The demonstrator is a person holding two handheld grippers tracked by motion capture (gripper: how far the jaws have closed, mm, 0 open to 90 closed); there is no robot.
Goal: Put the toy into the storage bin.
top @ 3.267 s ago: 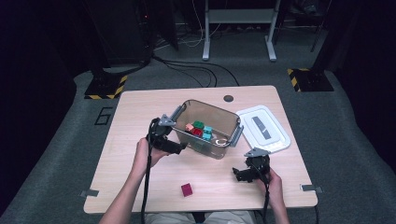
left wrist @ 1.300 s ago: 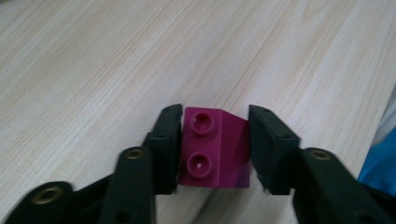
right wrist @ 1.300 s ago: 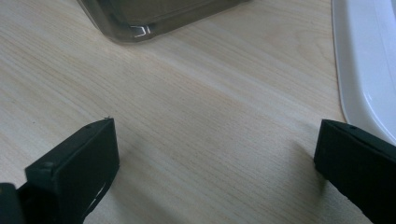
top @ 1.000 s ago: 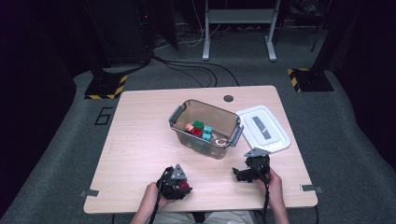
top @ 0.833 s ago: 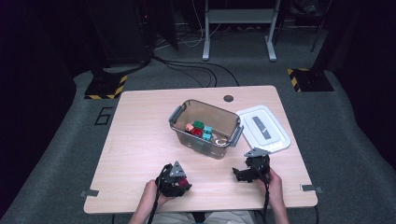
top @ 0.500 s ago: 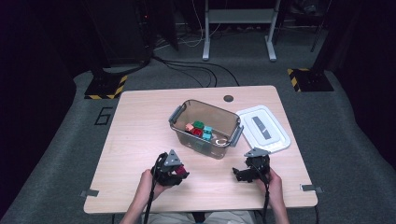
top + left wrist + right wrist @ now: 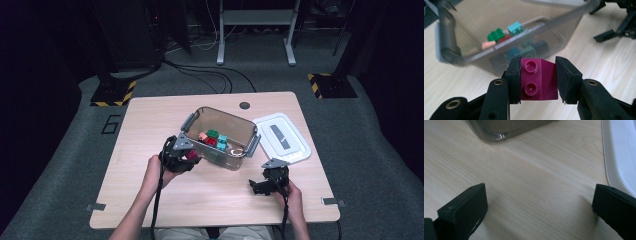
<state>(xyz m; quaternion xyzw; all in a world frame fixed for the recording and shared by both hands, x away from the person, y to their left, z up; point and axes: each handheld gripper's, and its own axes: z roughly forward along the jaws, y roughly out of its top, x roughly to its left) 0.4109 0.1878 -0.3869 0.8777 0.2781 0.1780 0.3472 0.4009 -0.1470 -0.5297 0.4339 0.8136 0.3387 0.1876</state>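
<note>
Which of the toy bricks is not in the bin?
The magenta brick: the left gripper clamps it just outside the bin, while the other bricks lie inside.

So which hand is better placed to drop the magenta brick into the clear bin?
Left. The left gripper already clamps the magenta brick right beside the clear bin. The right gripper rests open above bare table, holding nothing.

Lab or test studio, not a home. Dark surroundings, grey carpet floor (image 7: 360, 150). Light wooden table (image 7: 150, 115) stands alone in the middle, fixed with floor brackets (image 7: 95, 206). Black-and-yellow hazard tape on stand bases (image 7: 112, 94) left and right. Loose cables (image 7: 200, 75) run across the floor toward a metal frame (image 7: 255, 30). A number "6" (image 7: 111, 124) is marked beside the table.
</note>
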